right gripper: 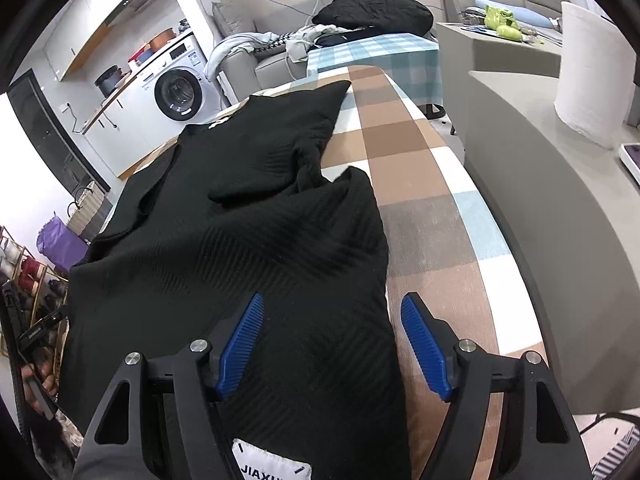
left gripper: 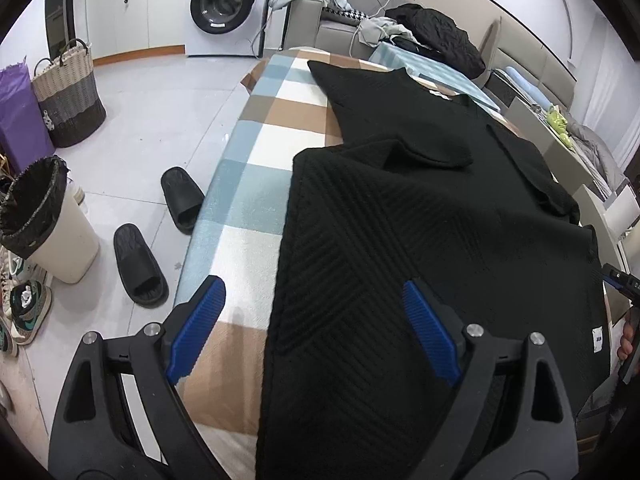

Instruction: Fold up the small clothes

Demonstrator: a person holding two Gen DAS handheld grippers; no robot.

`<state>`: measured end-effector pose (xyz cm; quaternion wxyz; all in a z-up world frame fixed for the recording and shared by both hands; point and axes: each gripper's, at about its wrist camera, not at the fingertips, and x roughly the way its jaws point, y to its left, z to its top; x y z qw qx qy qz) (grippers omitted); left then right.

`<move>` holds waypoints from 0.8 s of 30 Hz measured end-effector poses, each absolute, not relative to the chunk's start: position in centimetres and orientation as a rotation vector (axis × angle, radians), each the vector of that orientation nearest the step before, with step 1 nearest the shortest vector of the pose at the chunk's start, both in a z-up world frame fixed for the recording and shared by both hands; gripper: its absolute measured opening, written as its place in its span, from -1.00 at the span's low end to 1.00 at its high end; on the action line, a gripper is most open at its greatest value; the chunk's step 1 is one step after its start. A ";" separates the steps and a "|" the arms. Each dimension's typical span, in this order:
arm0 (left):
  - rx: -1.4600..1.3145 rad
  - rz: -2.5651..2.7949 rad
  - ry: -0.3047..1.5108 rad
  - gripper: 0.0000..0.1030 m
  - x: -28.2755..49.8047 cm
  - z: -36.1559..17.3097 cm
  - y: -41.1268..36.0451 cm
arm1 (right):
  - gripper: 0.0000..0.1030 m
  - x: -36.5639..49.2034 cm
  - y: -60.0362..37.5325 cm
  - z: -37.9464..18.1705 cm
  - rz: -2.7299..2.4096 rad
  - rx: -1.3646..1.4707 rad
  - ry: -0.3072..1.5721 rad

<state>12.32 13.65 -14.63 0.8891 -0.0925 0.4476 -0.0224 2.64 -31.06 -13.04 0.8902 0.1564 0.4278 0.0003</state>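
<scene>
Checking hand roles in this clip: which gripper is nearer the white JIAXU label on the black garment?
Right. The right gripper straddles the black garment's right edge, with the white label just below its fingers. The left gripper straddles the opposite edge, across the garment from it.

Both views looked steeply down and forward from close above the checked tabletop (left gripper: 248,208). The left wrist camera sat over the black garment (left gripper: 420,248) at its left edge, with the floor beyond. The right wrist camera sat over the garment's right edge. Both views shared the garment and the washing machine (right gripper: 180,92).
</scene>
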 end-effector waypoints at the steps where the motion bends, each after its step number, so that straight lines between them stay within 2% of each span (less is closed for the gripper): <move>1: -0.193 -0.052 0.938 0.72 13.0 -14.8 13.5 | 0.43 2.8 -31.0 -13.0 0.005 0.321 0.889; 4: -0.190 -0.055 0.966 0.51 14.3 -15.5 12.9 | 0.43 3.1 -30.9 -13.3 0.009 0.314 0.900; 6: -0.194 -0.059 0.979 0.10 14.6 -16.0 12.6 | 0.43 3.2 -30.9 -13.5 0.006 0.310 0.904; 7: -0.198 -0.063 0.987 -0.02 15.0 -16.1 12.4 | 0.41 3.2 -31.0 -13.7 -0.002 0.310 0.907; 9: -0.196 -0.060 0.982 -0.64 15.2 -16.3 12.2 | 0.32 3.3 -31.1 -13.9 -0.007 0.315 0.910; 11: -0.199 -0.062 0.969 -0.87 15.1 -16.2 12.3 | 0.20 3.4 -31.4 -14.2 -0.020 0.312 0.914; 14: -0.210 -0.071 0.922 -0.90 13.9 -15.4 12.4 | -0.20 3.9 -31.8 -14.7 -0.017 0.318 0.922; 18: -0.206 -0.083 0.877 -0.90 12.3 -14.1 12.5 | -0.87 4.2 -31.6 -15.0 -0.005 0.290 0.916; 24: -0.175 -0.092 0.826 -0.92 9.0 -12.5 12.1 | -0.91 -0.2 -31.9 -13.0 0.078 0.321 0.798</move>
